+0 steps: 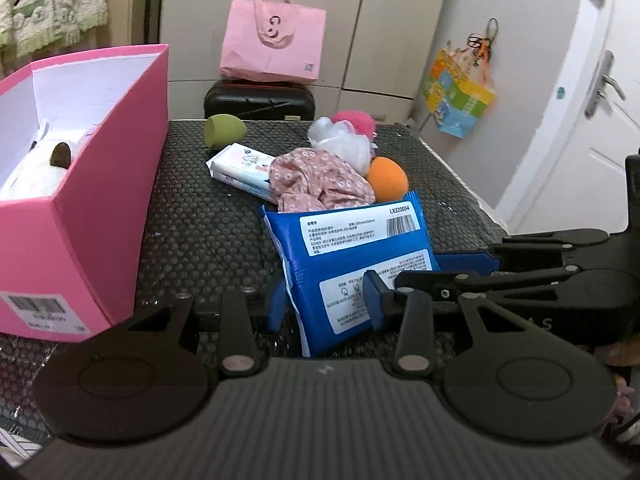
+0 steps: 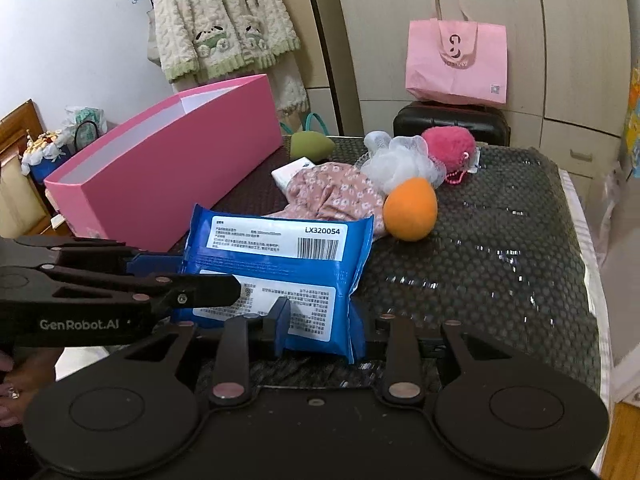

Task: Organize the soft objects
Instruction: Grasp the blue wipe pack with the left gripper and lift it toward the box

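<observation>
Both grippers are clamping the same blue wipes pack (image 1: 352,256) from opposite sides. I am holding my left gripper (image 1: 326,300) clenched on the near end of the pack, its blue pads pressing into the wrapper, while my right gripper (image 2: 320,330) is pinching the near right corner of the pack in its own view. In the left wrist view the right gripper is reaching in from the right edge; in the right wrist view the left one is coming in from the left, with a hand (image 2: 12,384) showing behind it. The pack is sitting tilted over the dark dotted mat (image 2: 500,248), just in front of a pile of soft things: a pink floral cloth (image 1: 320,180), an orange sponge egg (image 1: 387,179), a white mesh puff (image 1: 344,140), a pink pompom (image 2: 450,148), a tissue packet (image 1: 240,166) and a green sponge egg (image 1: 224,130). An open pink box (image 1: 100,200) is standing to the left on the mat, with something white lying inside it.
</observation>
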A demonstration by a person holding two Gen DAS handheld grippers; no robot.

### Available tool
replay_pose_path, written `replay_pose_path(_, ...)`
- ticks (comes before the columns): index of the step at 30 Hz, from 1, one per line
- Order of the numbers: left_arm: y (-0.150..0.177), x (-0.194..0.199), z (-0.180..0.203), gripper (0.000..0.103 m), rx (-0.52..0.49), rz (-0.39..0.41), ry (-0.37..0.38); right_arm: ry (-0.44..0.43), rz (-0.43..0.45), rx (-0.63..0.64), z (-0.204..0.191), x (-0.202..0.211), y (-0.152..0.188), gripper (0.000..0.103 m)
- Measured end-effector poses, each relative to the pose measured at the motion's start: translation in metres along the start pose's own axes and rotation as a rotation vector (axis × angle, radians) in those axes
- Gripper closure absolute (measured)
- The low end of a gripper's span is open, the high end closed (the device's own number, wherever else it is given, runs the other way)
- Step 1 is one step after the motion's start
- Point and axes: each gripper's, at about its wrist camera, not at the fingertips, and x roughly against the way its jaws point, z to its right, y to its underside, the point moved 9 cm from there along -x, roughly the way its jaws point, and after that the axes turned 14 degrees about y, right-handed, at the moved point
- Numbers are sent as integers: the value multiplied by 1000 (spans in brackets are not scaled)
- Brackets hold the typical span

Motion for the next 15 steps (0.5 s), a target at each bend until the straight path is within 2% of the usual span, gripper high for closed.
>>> replay_pose_path(5,5,20,4,67,-26,-19,17,-1,-1,16,-10,19,7,73)
replay_pose_path(12,15,49,8,67,-48,-48,54,7,-26,23,-33,45,12,70)
replay_pose_path(15,23,61,8,67,-56,-100,69,-2,-39,38,-43,52,14,69)
